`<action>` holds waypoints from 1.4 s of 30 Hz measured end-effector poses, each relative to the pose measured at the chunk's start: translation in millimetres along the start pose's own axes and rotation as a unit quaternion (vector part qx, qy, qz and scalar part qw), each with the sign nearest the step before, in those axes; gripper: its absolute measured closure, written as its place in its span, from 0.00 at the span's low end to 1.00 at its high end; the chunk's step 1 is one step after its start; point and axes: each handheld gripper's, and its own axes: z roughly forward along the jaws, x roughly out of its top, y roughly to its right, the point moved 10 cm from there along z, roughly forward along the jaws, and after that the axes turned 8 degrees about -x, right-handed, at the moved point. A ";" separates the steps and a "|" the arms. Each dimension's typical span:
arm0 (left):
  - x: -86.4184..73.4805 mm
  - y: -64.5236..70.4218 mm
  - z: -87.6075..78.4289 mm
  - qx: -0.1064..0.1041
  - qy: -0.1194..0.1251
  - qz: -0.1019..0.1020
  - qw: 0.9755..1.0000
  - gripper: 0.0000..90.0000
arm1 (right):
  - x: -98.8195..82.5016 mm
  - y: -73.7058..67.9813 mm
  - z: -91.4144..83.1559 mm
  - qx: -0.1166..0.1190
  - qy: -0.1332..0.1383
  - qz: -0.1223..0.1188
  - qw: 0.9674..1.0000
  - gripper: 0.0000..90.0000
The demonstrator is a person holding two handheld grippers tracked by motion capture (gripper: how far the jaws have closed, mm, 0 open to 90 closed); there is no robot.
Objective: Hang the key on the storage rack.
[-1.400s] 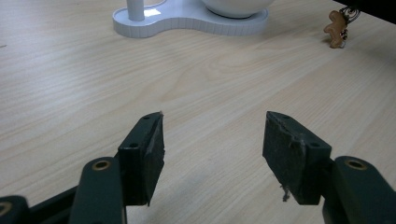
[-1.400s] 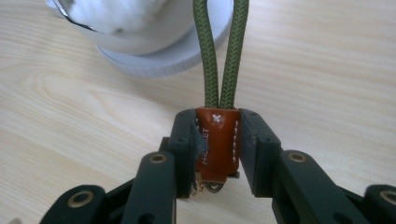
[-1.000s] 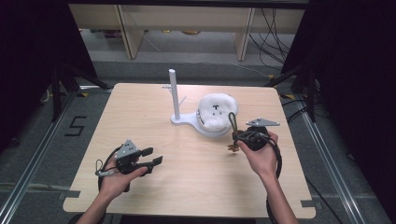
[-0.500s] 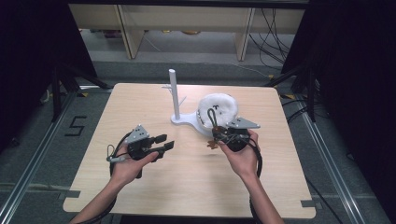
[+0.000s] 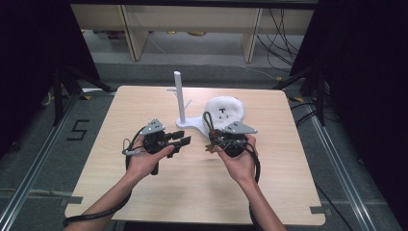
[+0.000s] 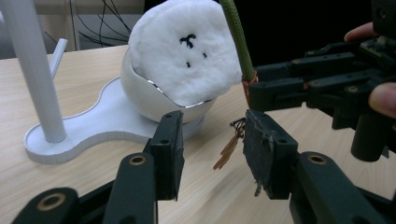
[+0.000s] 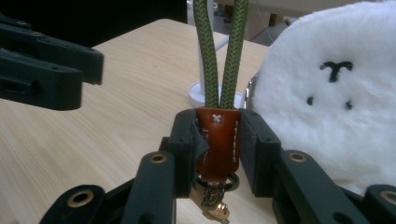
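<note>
A keychain with a green rope loop (image 7: 219, 51), a brown leather tab (image 7: 218, 140) and a metal ring hangs in my right gripper (image 7: 217, 135), which is shut on the tab. In the high view that gripper (image 5: 215, 139) sits just in front of the white stand (image 5: 179, 96), the loop (image 5: 208, 120) standing up from it. My left gripper (image 5: 185, 142) faces it from the left, a short gap away. Its jaws have just been closing, and there is nothing between them (image 6: 212, 140). Small keys (image 6: 229, 147) dangle under the tab.
The stand's flat base (image 6: 93, 126) carries a thin post and a bowl holding a white fluffy plush (image 6: 182, 51) with a stitched face, right behind the grippers. Bare wooden table (image 5: 144, 202) lies towards the near edge and both sides.
Both hands have come together towards the table's middle. The left gripper moved right and up, its jaws narrower. The right gripper carried the keychain leftward.
</note>
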 end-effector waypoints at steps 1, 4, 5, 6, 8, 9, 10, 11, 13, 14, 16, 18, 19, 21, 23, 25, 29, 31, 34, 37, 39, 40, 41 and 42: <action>2.2 0.0 1.4 -0.001 0.002 -0.001 1.000 0.63 | 0.3 -1.2 0.8 0.001 0.002 -0.003 1.000 0.77; 8.0 2.0 5.3 -0.009 0.007 -0.004 1.000 0.64 | -0.5 -6.7 2.0 0.004 -0.002 0.003 1.000 0.77; 9.4 3.1 6.7 -0.012 0.007 -0.005 1.000 0.64 | 0.5 -6.2 3.7 0.006 0.003 -0.008 1.000 0.77; 10.5 4.1 8.0 -0.015 0.007 -0.008 1.000 0.64 | 0.8 -8.8 4.8 0.011 0.007 -0.003 1.000 0.77; 12.3 5.8 10.5 -0.021 0.010 -0.012 1.000 0.65 | -0.1 -9.7 4.5 0.012 0.001 -0.007 1.000 0.77; 12.4 6.0 11.2 -0.022 0.009 -0.013 1.000 0.65 | -0.9 -11.3 3.6 0.013 -0.006 0.000 1.000 0.77; 12.8 5.9 11.8 -0.022 0.010 -0.014 1.000 0.65 | -0.1 -11.2 3.9 0.009 0.000 -0.001 1.000 0.77; 13.1 5.8 12.0 -0.023 0.012 -0.015 1.000 0.65 | 0.5 -10.5 3.9 0.010 0.003 -0.007 1.000 0.77; 13.2 5.0 9.5 -0.018 0.014 -0.016 1.000 0.65 | 3.8 -10.1 5.3 0.016 0.016 -0.017 1.000 0.77; 13.4 4.5 7.8 -0.018 0.016 -0.014 1.000 0.64 | 4.7 -10.2 5.3 0.013 0.016 -0.006 1.000 0.77; 14.2 2.3 2.3 -0.012 0.020 -0.011 1.000 0.64 | 6.0 -10.7 5.9 0.009 0.013 -0.005 1.000 0.77; 15.6 -0.3 -4.4 -0.004 0.027 -0.009 1.000 0.64 | 9.6 -10.9 9.9 0.011 0.017 -0.009 1.000 0.77; 16.5 -2.3 -8.1 -0.001 0.031 -0.010 0.999 0.64 | 10.2 -11.5 10.4 0.008 0.014 -0.009 1.000 0.77; 18.6 -5.6 -12.2 0.005 0.039 -0.012 0.999 0.63 | 13.3 -13.5 13.8 0.005 0.018 -0.013 1.000 0.77; 21.1 -8.4 -14.0 0.006 0.045 -0.018 0.999 0.62 | 15.0 -17.8 16.1 0.009 0.017 -0.015 1.000 0.77; 24.4 -10.1 -13.7 0.006 0.052 -0.022 0.998 0.61 | 16.1 -22.3 18.5 0.014 0.016 -0.018 1.000 0.77; 29.0 -9.6 -7.9 -0.002 0.058 -0.030 0.998 0.62 | 18.0 -29.5 21.7 0.019 0.019 -0.023 0.999 0.77; 29.3 -9.1 -4.5 -0.006 0.059 -0.035 0.998 0.63 | 19.0 -32.4 22.9 0.024 0.023 -0.022 0.999 0.77; 28.2 -10.1 0.5 -0.010 0.056 -0.043 0.997 0.65 | 19.7 -34.3 22.2 0.020 0.027 -0.022 0.999 0.77; 28.4 -10.4 4.3 -0.019 0.057 -0.058 0.996 0.68 | 19.2 -37.4 21.8 0.024 0.029 -0.022 0.999 0.77; 28.8 -10.2 5.7 -0.021 0.057 -0.061 0.996 0.71 | 18.4 -38.8 21.7 0.025 0.028 -0.024 0.999 0.77; 28.7 -10.5 6.6 -0.022 0.055 -0.061 0.996 0.72 | 18.6 -40.0 22.1 0.029 0.031 -0.023 0.999 0.77; 28.5 -10.5 7.6 -0.022 0.054 -0.062 0.996 0.73 | 18.4 -40.3 22.1 0.028 0.031 -0.025 0.999 0.77; 28.2 -11.0 8.5 -0.022 0.052 -0.062 0.996 0.74 | 18.0 -40.8 21.9 0.026 0.029 -0.023 0.999 0.77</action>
